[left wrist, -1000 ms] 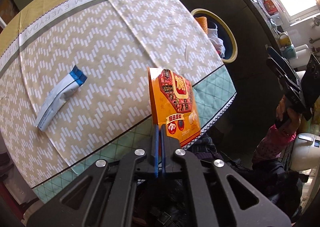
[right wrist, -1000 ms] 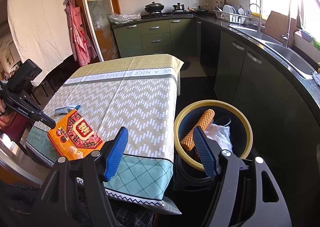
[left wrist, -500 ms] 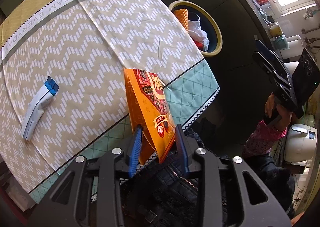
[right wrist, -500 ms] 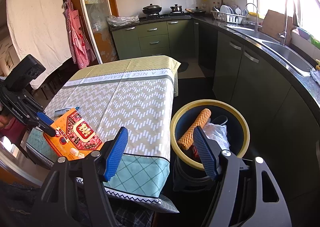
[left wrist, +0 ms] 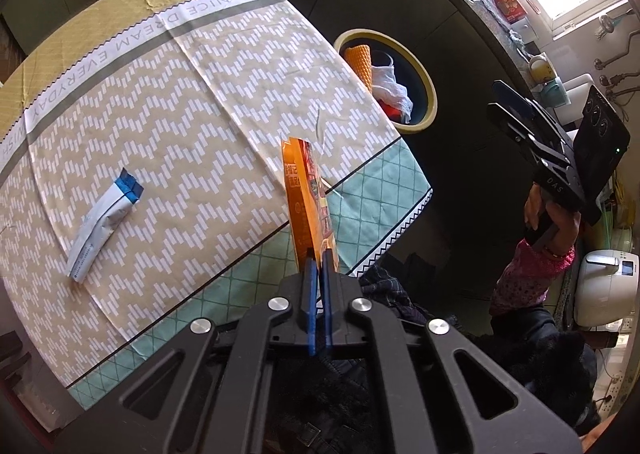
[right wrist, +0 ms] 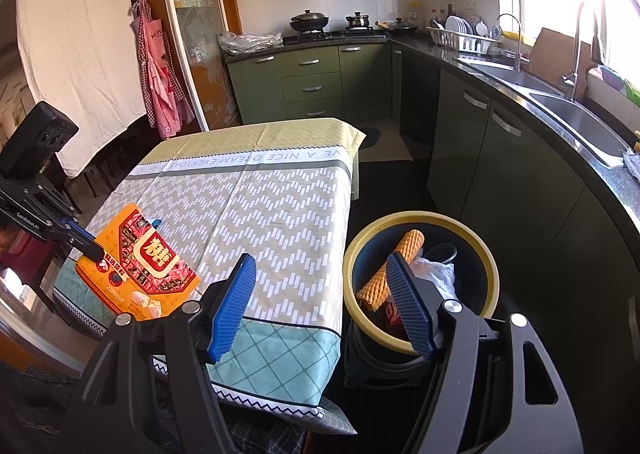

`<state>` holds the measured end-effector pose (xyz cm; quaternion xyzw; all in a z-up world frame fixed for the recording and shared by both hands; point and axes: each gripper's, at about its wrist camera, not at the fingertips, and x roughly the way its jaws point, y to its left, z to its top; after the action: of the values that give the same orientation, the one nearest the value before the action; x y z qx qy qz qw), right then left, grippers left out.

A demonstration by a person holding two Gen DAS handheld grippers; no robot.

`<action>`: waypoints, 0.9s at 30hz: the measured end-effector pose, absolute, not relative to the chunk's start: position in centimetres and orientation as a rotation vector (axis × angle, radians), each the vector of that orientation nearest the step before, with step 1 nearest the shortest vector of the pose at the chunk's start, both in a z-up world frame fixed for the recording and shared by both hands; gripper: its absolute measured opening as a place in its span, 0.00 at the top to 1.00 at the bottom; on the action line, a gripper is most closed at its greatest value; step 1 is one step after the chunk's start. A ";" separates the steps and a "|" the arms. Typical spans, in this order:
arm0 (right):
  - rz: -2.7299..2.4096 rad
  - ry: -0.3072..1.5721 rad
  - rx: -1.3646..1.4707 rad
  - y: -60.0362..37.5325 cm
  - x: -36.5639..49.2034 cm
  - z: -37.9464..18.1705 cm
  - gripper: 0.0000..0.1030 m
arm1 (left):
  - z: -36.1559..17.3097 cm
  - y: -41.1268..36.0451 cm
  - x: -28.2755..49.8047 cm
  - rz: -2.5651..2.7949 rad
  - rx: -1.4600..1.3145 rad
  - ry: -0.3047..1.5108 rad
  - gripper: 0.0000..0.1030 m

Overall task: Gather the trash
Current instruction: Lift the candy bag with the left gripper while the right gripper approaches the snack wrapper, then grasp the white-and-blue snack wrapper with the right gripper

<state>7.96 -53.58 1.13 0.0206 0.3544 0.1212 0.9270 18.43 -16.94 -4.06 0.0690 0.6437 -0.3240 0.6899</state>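
Observation:
My left gripper is shut on the lower corner of an orange snack packet, holding it edge-on above the table's near corner. The right wrist view shows the same packet face-on, tilted up off the tablecloth, with the left gripper pinching its left edge. A blue-and-white wrapper lies flat on the tablecloth to the left. My right gripper stands open with nothing between its fingers, above the gap between the table and the yellow-rimmed bin. That bin holds an orange ribbed roll and white tissue.
The table carries a beige zigzag cloth with a teal border. Dark green cabinets, a stove and a sink counter run along the back and right. A person's hand in a pink sleeve holds the right gripper. Dark clothing lies below.
The left jaws opened around the packet half a second ago and are shut on it again. The packet has turned from face-on to edge-on and risen slightly. The right gripper stayed put.

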 end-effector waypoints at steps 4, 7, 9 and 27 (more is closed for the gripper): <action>0.324 0.741 -0.011 -51.2 10.2 2.1 0.30 | -1.6 -14.7 17.7 -0.688 0.160 1.388 0.98; 0.431 0.766 -0.055 -48.8 12.8 2.3 0.30 | 0.5 -12.2 16.9 -0.640 0.154 1.339 0.98; 0.549 0.790 -0.101 -46.4 14.8 2.1 0.30 | 2.0 -10.1 16.3 -0.596 0.144 1.298 0.98; 1.149 0.958 -0.693 -17.0 24.5 -10.0 0.36 | 5.7 3.8 12.9 -0.311 -0.019 1.172 0.97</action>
<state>24.50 -17.02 -10.04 -0.3083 0.4267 0.5117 0.6790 12.90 3.84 5.69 -0.0091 0.5508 -0.1460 0.8217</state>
